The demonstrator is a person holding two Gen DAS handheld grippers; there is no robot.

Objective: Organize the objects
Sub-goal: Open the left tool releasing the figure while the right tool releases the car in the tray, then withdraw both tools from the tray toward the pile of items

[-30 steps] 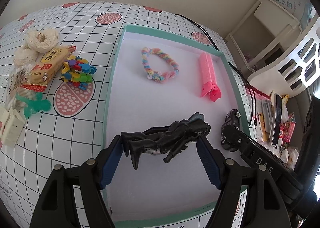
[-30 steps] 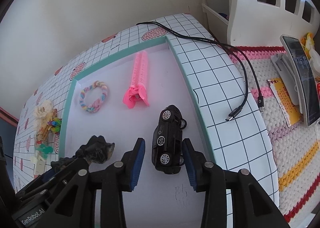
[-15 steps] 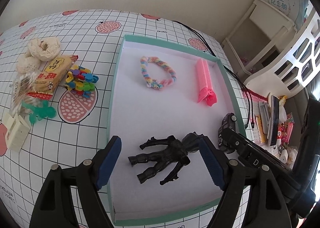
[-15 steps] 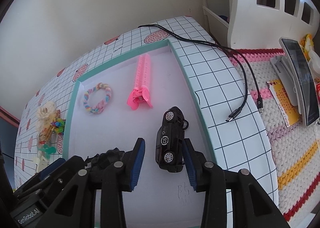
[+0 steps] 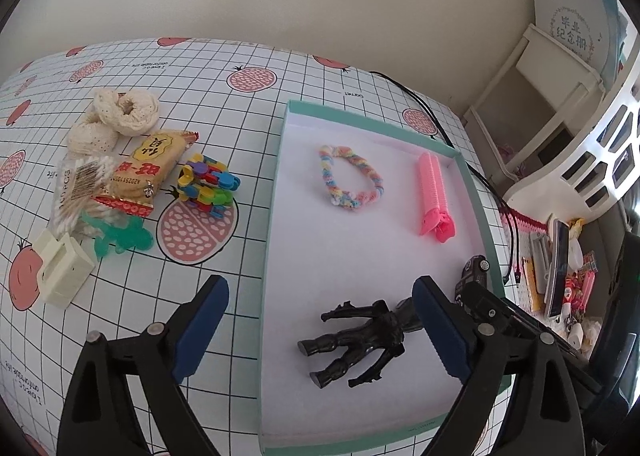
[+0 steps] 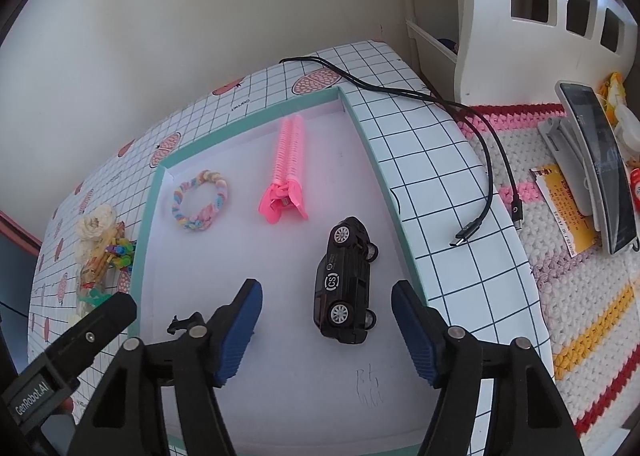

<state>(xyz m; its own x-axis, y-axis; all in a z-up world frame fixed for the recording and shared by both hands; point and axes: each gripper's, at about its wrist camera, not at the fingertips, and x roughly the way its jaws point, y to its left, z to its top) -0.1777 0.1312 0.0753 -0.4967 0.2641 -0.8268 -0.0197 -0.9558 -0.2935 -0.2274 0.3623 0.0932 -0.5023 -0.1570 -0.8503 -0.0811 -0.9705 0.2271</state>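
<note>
The table (image 5: 304, 68) has a white grid cloth with pink fruit prints. On it lie a teal tray (image 5: 276, 160), a snack packet (image 5: 148, 168), colourful clips (image 5: 208, 184), cream scrunchies (image 5: 124, 112) and a black cable (image 6: 472, 136).

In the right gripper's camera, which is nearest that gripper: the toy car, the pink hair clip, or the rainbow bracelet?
From the right gripper:
1. Toy car, just ahead between the open fingers.
2. Pink hair clip, farther up the tray.
3. Rainbow bracelet, off left; close to the clip's distance, hard to call.

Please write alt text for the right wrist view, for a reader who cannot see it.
The open right gripper hovers above a black toy car lying on its side in a teal-rimmed tray, with a pink hair clip and a pastel braided bracelet beyond.
</note>
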